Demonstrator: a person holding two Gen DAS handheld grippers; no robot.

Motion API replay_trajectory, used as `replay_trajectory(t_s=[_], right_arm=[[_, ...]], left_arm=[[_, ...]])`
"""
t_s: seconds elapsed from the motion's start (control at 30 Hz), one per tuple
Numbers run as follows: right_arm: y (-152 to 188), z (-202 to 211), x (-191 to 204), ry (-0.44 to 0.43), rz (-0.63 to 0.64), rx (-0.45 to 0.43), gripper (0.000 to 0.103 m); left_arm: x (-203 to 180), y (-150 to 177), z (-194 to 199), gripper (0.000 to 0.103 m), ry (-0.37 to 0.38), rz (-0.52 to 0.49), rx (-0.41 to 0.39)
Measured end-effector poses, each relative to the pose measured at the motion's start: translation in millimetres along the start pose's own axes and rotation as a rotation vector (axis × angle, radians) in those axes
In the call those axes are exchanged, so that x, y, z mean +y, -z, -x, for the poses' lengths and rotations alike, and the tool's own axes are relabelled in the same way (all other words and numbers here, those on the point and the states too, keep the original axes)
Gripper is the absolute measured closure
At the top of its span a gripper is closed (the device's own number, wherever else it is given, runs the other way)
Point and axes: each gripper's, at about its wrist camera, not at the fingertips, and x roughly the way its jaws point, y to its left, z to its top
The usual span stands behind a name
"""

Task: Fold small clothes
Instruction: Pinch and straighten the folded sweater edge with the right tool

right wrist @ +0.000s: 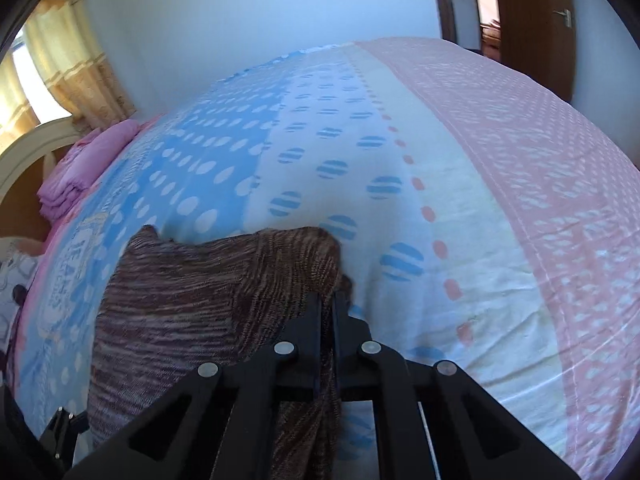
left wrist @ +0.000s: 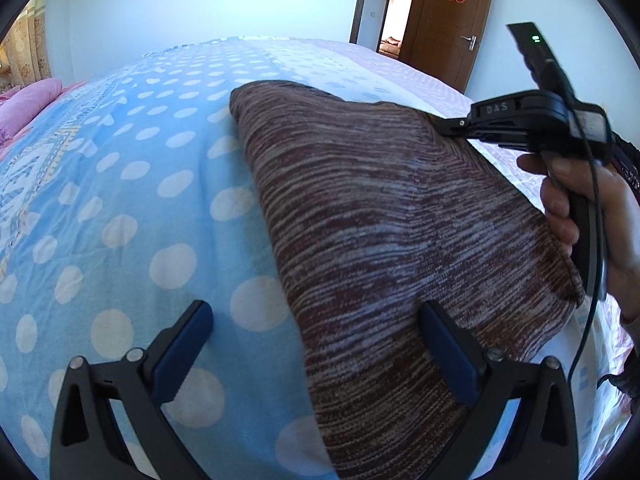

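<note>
Left gripper (left wrist: 316,354), jaws spread over knit garment (left wrist: 380,208) edge on bed (left wrist: 120,200); right gripper (right wrist: 328,300) jaws clenched on its corner.

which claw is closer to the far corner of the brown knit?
Right. The right claw is shut on the brown knit garment at that far corner. The left claw hangs open at the near end, one finger over the cloth.

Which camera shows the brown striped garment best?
The left wrist view: the garment lies nearly whole across the bedspread. The right wrist view shows only its far part, with the right gripper blocking the rest.
</note>
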Motion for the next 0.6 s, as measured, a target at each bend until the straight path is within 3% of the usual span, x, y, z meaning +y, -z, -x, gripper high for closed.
replay_trajectory(t_s=[0.03,0.07,0.1,0.2,0.3,0.5,0.6], right_arm=[[2.3,7.5,7.0,0.008,0.033,-0.021,0.092],[4.8,15.9,13.0,0.017,0.059,-0.037,0.077],[7.4,24.3,17.6,0.002,0.071,-0.053,0.07],[20.9,58.9,35.1,-0.113,0.117,-0.122,0.07],[37.4,67.4,54.3,-0.211,0.201,-0.083,0.07],[63.4,37.8,43.8,-0.11,0.232,0.039,0.07],[72.4,33.4,26.4,-0.15,0.182,0.025,0.071]], left_arm=[[0.1,0.1,0.1,0.0,0.001,0.001,0.0],[0.1,0.0,0.1,0.0,0.002,0.001,0.001],[-0.1,-0.3,-0.1,0.0,0.002,0.001,0.001],[-0.3,-0.3,-0.2,0.0,0.001,0.001,0.001],[-0.2,-0.4,-0.4,0.0,0.003,0.002,0.001],[-0.2,-0.5,-0.5,0.0,0.003,0.002,0.002],[-0.3,-0.4,-1.7,0.0,0.0,-0.002,0.005]])
